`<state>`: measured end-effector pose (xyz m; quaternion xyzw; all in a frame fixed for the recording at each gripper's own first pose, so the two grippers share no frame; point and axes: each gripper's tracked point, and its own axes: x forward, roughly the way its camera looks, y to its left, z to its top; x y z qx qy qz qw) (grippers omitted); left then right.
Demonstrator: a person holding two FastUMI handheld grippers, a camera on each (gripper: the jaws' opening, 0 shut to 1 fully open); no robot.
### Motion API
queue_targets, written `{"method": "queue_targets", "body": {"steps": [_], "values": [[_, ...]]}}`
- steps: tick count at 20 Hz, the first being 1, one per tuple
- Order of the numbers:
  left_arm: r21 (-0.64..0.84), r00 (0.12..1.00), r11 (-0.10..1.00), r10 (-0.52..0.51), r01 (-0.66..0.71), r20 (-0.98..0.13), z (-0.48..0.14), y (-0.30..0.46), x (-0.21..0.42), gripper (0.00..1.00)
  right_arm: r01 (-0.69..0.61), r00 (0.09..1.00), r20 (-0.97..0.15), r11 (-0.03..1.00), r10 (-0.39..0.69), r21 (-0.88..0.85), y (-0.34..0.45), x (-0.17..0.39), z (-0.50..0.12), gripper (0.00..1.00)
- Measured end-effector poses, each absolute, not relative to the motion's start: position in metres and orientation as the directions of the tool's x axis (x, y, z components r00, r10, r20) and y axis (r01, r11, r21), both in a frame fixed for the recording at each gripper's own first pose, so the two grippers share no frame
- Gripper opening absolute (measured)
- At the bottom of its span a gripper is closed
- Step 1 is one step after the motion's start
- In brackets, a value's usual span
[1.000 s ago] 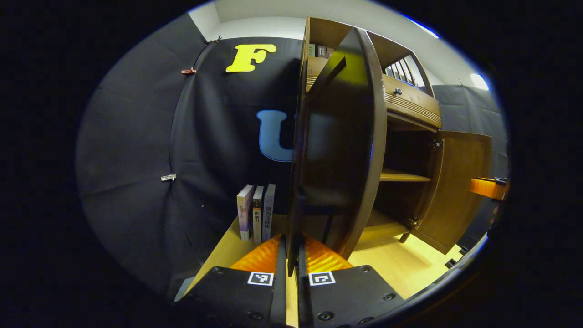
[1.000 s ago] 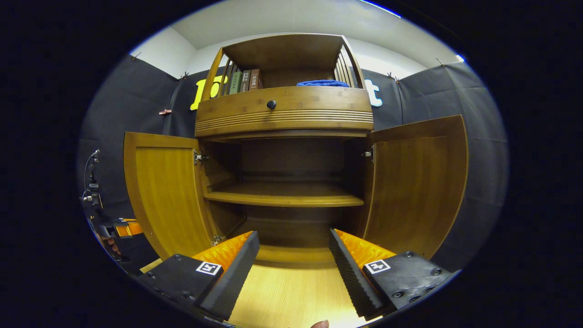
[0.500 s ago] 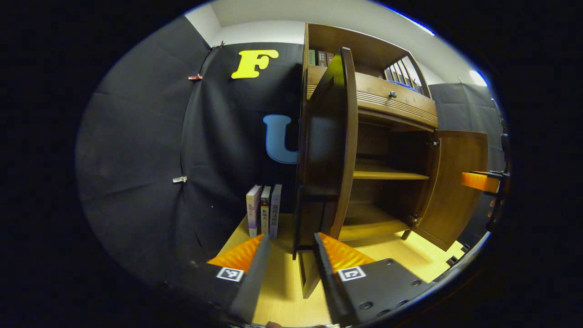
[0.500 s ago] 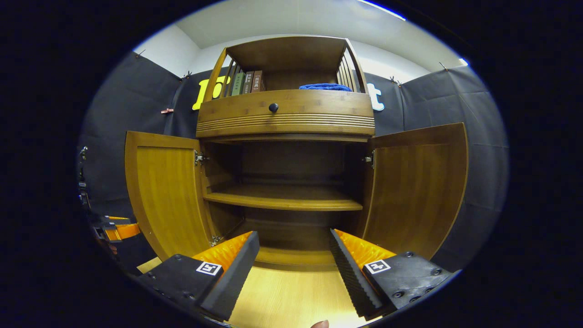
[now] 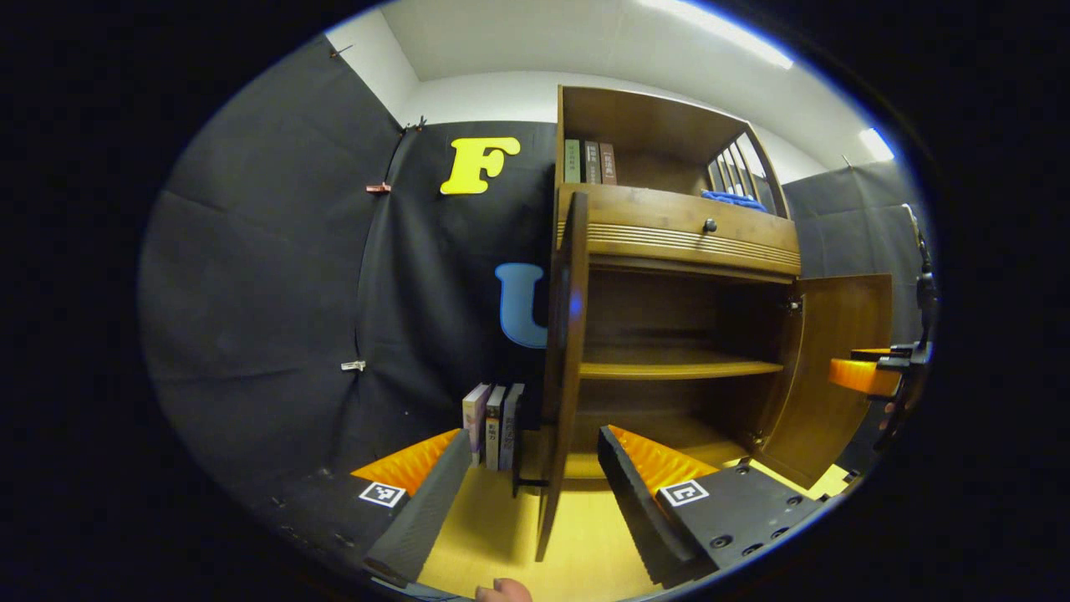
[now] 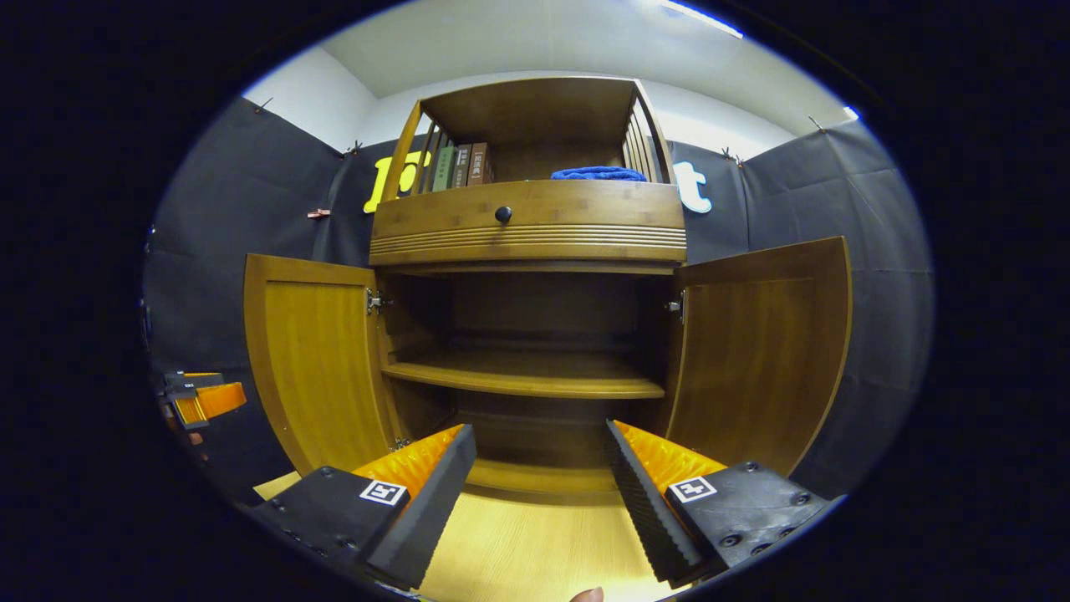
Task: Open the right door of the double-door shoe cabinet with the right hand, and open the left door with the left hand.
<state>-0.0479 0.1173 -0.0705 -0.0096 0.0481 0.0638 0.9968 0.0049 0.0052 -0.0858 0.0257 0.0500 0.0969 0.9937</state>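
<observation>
Shoe cabinet (image 6: 535, 226), both doors swung wide (shelves bare), brown wood

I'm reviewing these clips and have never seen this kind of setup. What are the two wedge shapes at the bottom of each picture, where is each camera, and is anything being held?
Each wedge pair is a hand-held two-finger gripper, filmed by a camera riding on it. The left gripper faces the left door edge-on, fingers apart, holding nothing. The right gripper looks straight into the shoe cabinet, also open and empty. Both the left door and the right door stand open. Books stand beside the cabinet on the floor.
</observation>
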Motion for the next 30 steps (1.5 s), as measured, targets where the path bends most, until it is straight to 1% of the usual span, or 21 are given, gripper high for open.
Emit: {"method": "queue_targets", "body": {"steps": [1, 2, 3, 4, 5, 6, 11, 12, 13, 16, 21, 22, 23, 24, 25, 28, 30], "values": [[-0.002, 0.987, 0.992, 0.129, -0.13, -0.096, -0.069, 0.108, -0.049, 0.95, -0.196, 0.976, -0.088, 0.979, 0.201, 0.06, 0.002, 0.003, -0.085, 0.98], [0.007, 0.988, 0.992, 0.128, -0.128, -0.092, -0.066, 0.097, -0.048, 0.97, -0.197, 0.976, -0.085, 0.978, 0.202, 0.061, -0.003, 0.001, -0.084, 0.96], [0.013, 0.988, 0.992, 0.123, -0.122, -0.093, -0.064, 0.084, -0.047, 0.94, -0.199, 0.975, -0.082, 0.978, 0.204, 0.068, -0.007, 0.0, -0.083, 0.98], [0.015, 0.988, 0.993, 0.122, -0.121, -0.091, -0.061, 0.074, -0.048, 0.94, -0.199, 0.976, -0.077, 0.977, 0.205, 0.075, -0.012, -0.002, -0.082, 0.98], [0.011, 0.989, 0.993, 0.117, -0.116, -0.088, -0.056, 0.063, -0.046, 0.94, -0.197, 0.977, -0.068, 0.977, 0.203, 0.08, -0.017, -0.003, -0.079, 1.0], [0.005, 0.99, 0.994, 0.109, -0.109, -0.087, -0.053, 0.052, -0.045, 0.94, -0.193, 0.978, -0.063, 0.978, 0.198, 0.08, -0.023, -0.003, -0.079, 0.98], [0.023, 0.994, 0.997, 0.076, -0.074, -0.074, -0.037, 0.01, -0.038, 0.95, -0.192, 0.979, -0.049, 0.976, 0.198, 0.105, -0.042, -0.008, -0.077, 0.98], [0.026, 0.995, 0.997, 0.072, -0.07, -0.07, -0.035, 0.003, -0.038, 0.93, -0.195, 0.979, -0.044, 0.975, 0.2, 0.103, -0.046, -0.01, -0.077, 0.98], [0.03, 0.995, 0.997, 0.073, -0.071, -0.067, -0.033, -0.002, -0.038, 0.95, -0.196, 0.979, -0.038, 0.976, 0.2, 0.094, -0.049, -0.011, -0.076, 0.98], [0.039, 0.995, 0.997, 0.073, -0.071, -0.064, -0.032, -0.016, -0.038, 0.94, -0.209, 0.977, -0.023, 0.976, 0.211, 0.068, -0.054, -0.015, -0.072, 0.98], [0.027, 0.994, 0.996, 0.088, -0.087, -0.061, -0.032, -0.03, -0.036, 0.95, -0.226, 0.973, -0.02, 0.971, 0.228, 0.082, -0.06, -0.019, -0.07, 0.98], [0.027, 0.994, 0.996, 0.09, -0.089, -0.061, -0.034, -0.031, -0.036, 0.94, -0.224, 0.974, -0.019, 0.971, 0.226, 0.084, -0.062, -0.019, -0.069, 1.0], [0.026, 0.994, 0.995, 0.093, -0.091, -0.062, -0.034, -0.033, -0.035, 0.92, -0.223, 0.974, -0.019, 0.971, 0.226, 0.085, -0.064, -0.019, -0.07, 1.0], [0.023, 0.994, 0.995, 0.093, -0.092, -0.063, -0.035, -0.035, -0.035, 0.92, -0.221, 0.975, -0.017, 0.972, 0.223, 0.084, -0.066, -0.019, -0.069, 1.0], [0.019, 0.994, 0.996, 0.093, -0.092, -0.064, -0.036, -0.037, -0.035, 0.92, -0.221, 0.975, -0.017, 0.972, 0.223, 0.083, -0.068, -0.019, -0.07, 0.98], [0.012, 0.994, 0.996, 0.092, -0.091, -0.056, -0.035, -0.04, -0.035, 0.95, -0.218, 0.975, -0.016, 0.973, 0.22, 0.08, -0.073, -0.018, -0.07, 0.97], [0.009, 0.994, 0.996, 0.091, -0.091, -0.053, -0.035, -0.042, -0.035, 0.92, -0.217, 0.976, -0.015, 0.973, 0.219, 0.079, -0.076, -0.019, -0.07, 0.96]]}}
